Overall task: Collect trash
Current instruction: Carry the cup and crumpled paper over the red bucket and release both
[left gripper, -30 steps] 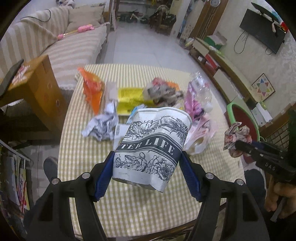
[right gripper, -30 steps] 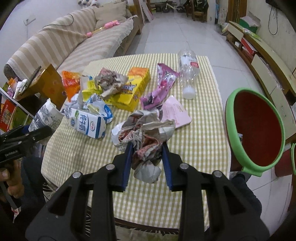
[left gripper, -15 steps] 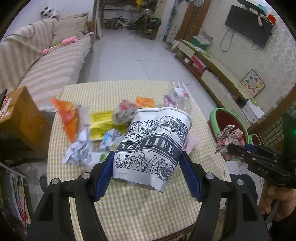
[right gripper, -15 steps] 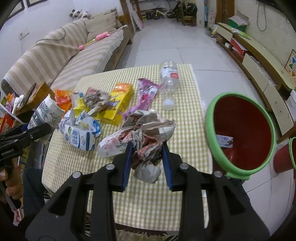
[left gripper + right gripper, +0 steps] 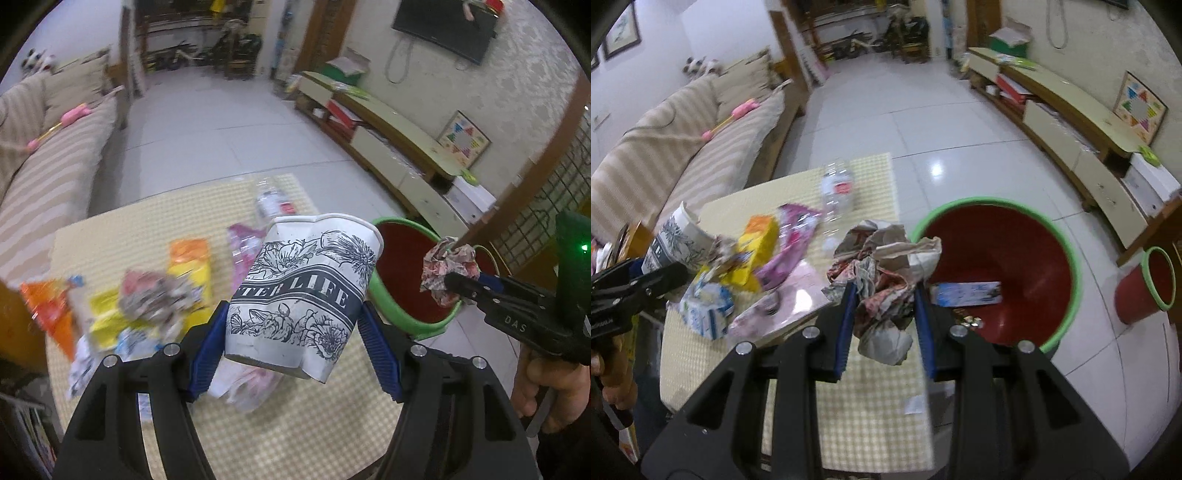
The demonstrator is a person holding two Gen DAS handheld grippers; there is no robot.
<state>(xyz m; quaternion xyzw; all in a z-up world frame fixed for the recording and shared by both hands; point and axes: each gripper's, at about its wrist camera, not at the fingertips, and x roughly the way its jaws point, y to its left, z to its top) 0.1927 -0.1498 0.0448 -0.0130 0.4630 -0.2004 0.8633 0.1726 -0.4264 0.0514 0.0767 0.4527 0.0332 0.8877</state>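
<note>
Left gripper clamped on white paper cup with dark floral print, tilted, held above yellow checked tablecloth. Right gripper clamped on crumpled reddish paper wad, held at table edge just beside red bin with green rim. Wrappers and clear plastic bottle lie on table.

Paper cup in left tongs, above table

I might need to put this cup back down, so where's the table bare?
Bare checked tablecloth lies along the near edge, below the pink packet, and at the far corner left of the plastic bottle. The middle is crowded around the yellow box and milk carton.
</note>
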